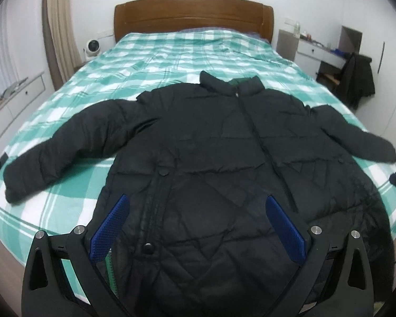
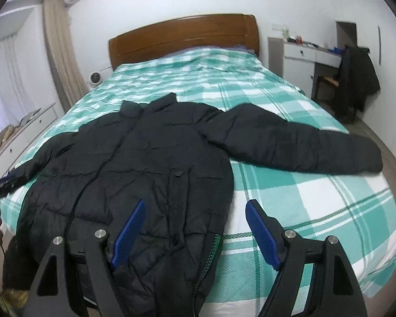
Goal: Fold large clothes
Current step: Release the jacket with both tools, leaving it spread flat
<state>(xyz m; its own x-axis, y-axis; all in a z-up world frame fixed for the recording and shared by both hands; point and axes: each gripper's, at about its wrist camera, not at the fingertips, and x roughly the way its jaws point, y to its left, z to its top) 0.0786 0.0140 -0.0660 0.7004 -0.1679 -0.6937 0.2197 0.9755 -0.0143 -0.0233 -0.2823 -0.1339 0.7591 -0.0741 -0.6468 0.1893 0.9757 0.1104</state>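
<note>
Both grippers, left [image 1: 196, 233] and right [image 2: 195, 233], hover fingers spread, pinching nothing, over the hem of the black puffer jacket [image 1: 224, 158] lying flat at the bed's [image 2: 316, 211] foot edge; folding seemingly unstarted—next, likely grasp a sleeve.

A home bedroom: a wooden-headboard bed [image 1: 192, 13] under a green-and-white checked cover [image 1: 171, 52], beige curtains [image 2: 60, 52], and a white drawer desk [image 2: 303, 52].
</note>
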